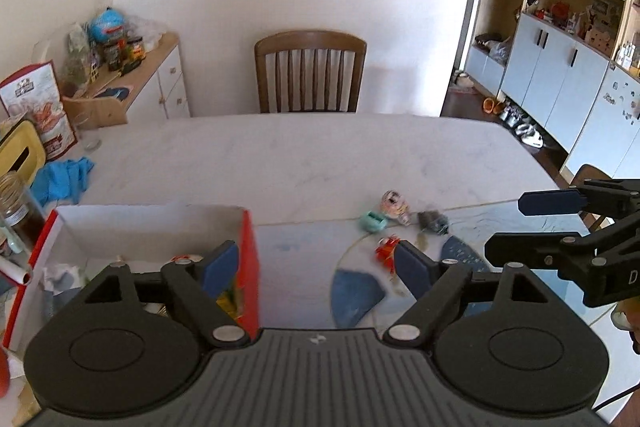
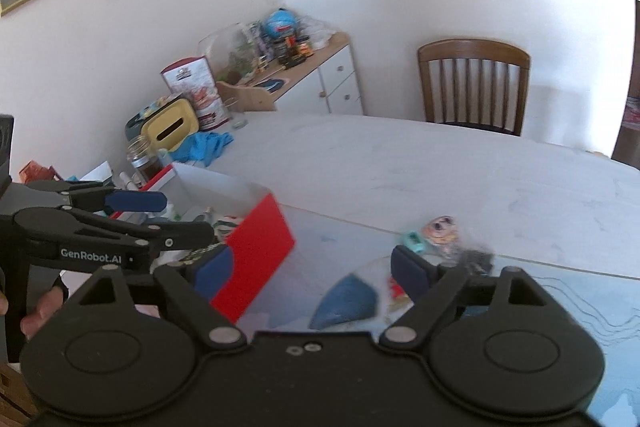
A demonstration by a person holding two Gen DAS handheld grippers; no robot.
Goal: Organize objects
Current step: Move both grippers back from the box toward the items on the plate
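A red-sided cardboard box (image 1: 250,267) with a white inside stands on the table at the left and holds several small items; it also shows in the right wrist view (image 2: 260,251). Small toys lie to its right: a teal one (image 1: 373,221), a round doll-faced one (image 1: 394,205), a grey one (image 1: 434,221) and a red one (image 1: 386,249). My left gripper (image 1: 316,267) is open and empty, over the box's right wall. My right gripper (image 2: 312,267) is open and empty, between the box and the toys; it also shows in the left wrist view (image 1: 520,227).
A wooden chair (image 1: 310,71) stands at the table's far side. At the left are a blue cloth (image 1: 64,177), a glass jar (image 1: 16,211), a yellow tissue box (image 1: 18,157) and a cluttered sideboard (image 1: 152,79). A blue-patterned mat (image 1: 500,267) covers the near table.
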